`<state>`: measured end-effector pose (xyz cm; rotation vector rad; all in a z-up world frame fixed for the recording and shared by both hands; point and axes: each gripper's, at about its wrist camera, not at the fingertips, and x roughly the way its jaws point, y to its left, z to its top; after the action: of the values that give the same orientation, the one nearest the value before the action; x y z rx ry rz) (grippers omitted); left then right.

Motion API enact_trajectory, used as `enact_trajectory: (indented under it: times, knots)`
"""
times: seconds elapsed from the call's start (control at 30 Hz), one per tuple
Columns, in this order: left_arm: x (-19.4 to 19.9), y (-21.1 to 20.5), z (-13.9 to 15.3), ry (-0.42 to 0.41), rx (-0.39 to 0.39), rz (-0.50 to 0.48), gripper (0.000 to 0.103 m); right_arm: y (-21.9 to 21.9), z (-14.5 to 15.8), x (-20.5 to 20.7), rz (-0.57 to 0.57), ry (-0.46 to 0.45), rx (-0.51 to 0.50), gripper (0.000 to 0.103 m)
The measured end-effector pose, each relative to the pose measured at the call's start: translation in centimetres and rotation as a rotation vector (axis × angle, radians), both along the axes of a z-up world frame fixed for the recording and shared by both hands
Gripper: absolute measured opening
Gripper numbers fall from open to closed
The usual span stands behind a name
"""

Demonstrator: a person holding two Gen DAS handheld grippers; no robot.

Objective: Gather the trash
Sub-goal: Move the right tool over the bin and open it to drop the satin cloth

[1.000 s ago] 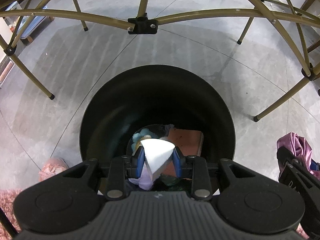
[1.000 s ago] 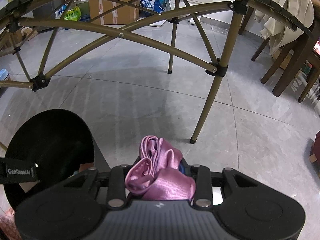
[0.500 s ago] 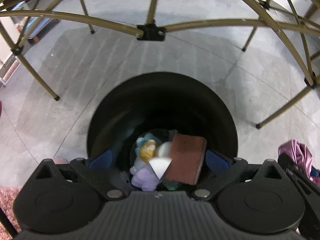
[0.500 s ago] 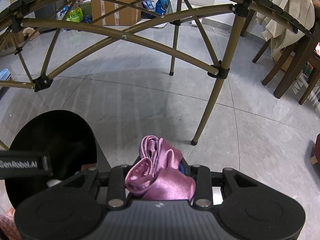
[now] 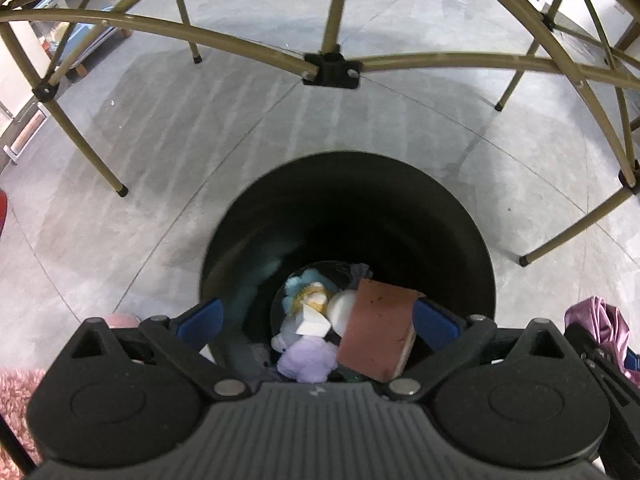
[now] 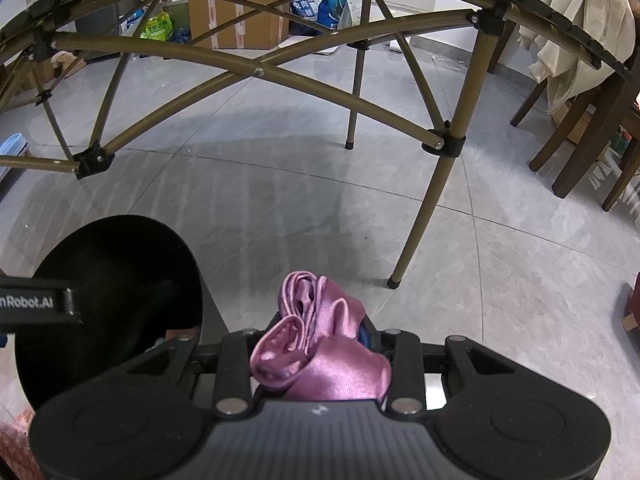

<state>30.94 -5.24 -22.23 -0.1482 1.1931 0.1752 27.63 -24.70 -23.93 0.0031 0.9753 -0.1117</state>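
A black round trash bin [image 5: 472, 240] stands on the grey floor right below my left gripper [image 5: 316, 320], whose blue-padded jaws are spread wide with nothing between them. At the bin's bottom lie a white paper scrap [image 5: 314, 324], a brown sponge-like block [image 5: 378, 332], a lilac fluffy piece [image 5: 306, 360] and a blue-yellow item [image 5: 304, 292]. My right gripper [image 6: 320, 360] is shut on a crumpled shiny pink cloth [image 6: 320, 344], just right of the bin [image 6: 108, 280]. The same cloth [image 5: 600, 324] shows at the left wrist view's right edge.
Bronze folding-table legs [image 6: 432, 200] and crossbars [image 5: 332, 68] arch over the floor around the bin. Dark wooden chairs with a beige garment [image 6: 576, 32] stand at the right. Cardboard boxes and bags [image 6: 240, 12] line the far wall. A pink fuzzy rug [image 5: 16, 400] lies at lower left.
My left gripper went from shut on the white paper scrap to wide open, and the scrap dropped to the bottom of the bin. The right gripper kept still with the pink cloth.
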Motion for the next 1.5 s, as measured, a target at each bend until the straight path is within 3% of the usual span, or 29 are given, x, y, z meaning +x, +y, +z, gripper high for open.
enact_trajectory:
  times: [0.6, 1.1, 1.5]
  knots:
    - [-0.5, 5.1, 1.1, -0.039, 0.027, 0.022, 0.103, 3.2, 1.4, 0.0, 0.092, -0.014, 0.043, 0.034]
    - [-1.7, 11.3, 0.3, -0.01, 0.037, 0.087, 0.103, 8.0, 2.2, 0.5, 0.179, -0.009, 0.062, 0.034]
    - [-2.5, 13.6, 0.4, 0.007, 0.044, 0.113, 0.103, 12.4, 1.5, 2.0, 0.23, 0.018, 0.07, 0.034]
